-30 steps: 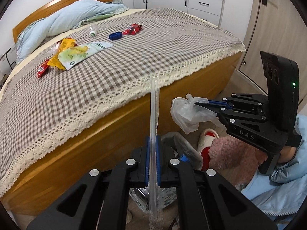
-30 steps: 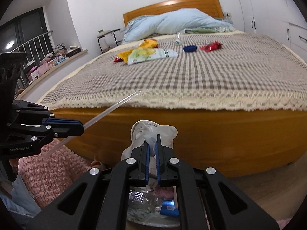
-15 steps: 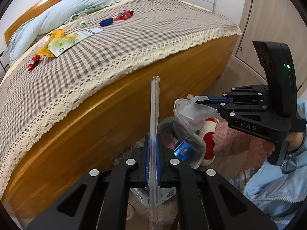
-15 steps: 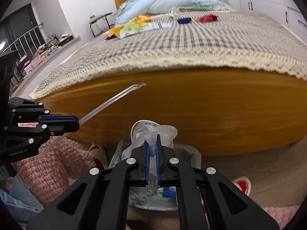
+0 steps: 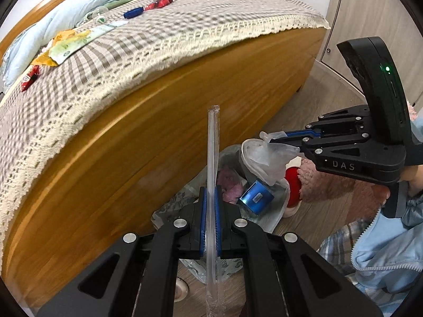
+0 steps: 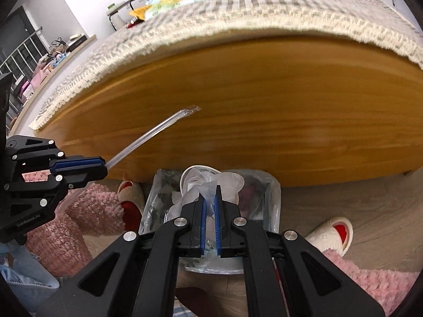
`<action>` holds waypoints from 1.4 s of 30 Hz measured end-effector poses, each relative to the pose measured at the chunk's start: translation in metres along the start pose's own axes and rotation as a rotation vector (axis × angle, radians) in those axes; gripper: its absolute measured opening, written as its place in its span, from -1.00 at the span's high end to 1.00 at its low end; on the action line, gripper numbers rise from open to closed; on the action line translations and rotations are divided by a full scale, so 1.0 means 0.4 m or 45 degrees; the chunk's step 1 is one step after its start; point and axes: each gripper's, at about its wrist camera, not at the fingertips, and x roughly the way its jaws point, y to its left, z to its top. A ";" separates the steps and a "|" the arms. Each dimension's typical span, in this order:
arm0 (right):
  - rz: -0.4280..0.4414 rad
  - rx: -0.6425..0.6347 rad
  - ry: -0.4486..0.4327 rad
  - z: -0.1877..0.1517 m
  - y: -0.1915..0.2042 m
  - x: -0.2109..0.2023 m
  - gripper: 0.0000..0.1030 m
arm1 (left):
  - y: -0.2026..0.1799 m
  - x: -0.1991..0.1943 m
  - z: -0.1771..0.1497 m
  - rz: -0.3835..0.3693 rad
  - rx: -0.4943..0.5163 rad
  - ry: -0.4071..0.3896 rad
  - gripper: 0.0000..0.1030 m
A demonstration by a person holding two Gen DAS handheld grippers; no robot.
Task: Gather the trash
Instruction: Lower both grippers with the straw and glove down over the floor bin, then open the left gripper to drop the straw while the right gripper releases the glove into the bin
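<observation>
Both bits of trash look feather-light; the wrapped straw (image 5: pixel 213 163) is thin, stiff-ish and slippery, so a pinch near its lower end seems right, while the crumpled plastic bag (image 5: pixel 267 155) is soft and grabs anywhere; left claw (image 5: pixel 210 206) is clamped tight on the straw, right claw (image 6: pixel 208 206) pinched on the bag, both hanging just above the lined trash bin (image 6: pixel 272 185) beside the bed.

1. The bag (image 6: pixel 272 198) sits on the floor, right beside the bed (image 6: pixel 238 121).
2. A cup (image 5: pixel 261 158) hangs over the bag.
3. A box (image 5: pixel 256 198) lies in the bag.
4. One slipper (image 6: pixel 330 233) lies right of the bag, another slipper (image 6: pixel 129 198) left of it.
5. Wrappers (image 5: pixel 76 42) lie on the bed, near the pillow (image 5: pixel 79 8).
</observation>
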 end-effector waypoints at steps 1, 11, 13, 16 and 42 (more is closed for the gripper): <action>0.001 0.004 0.016 -0.003 -0.001 0.005 0.89 | 0.002 0.008 -0.002 -0.004 -0.001 0.006 0.94; -0.019 0.051 0.162 0.009 -0.021 0.067 0.89 | 0.012 0.087 -0.026 -0.012 0.029 0.041 0.94; -0.020 0.062 0.189 0.012 -0.023 0.075 0.89 | 0.014 0.104 -0.029 -0.029 0.030 0.049 0.94; -0.029 0.067 0.228 0.009 -0.023 0.096 0.89 | 0.017 0.128 -0.034 -0.047 0.030 0.064 0.94; -0.071 0.216 0.455 -0.019 -0.068 0.232 0.89 | -0.001 0.344 -0.031 -0.110 0.157 0.302 0.94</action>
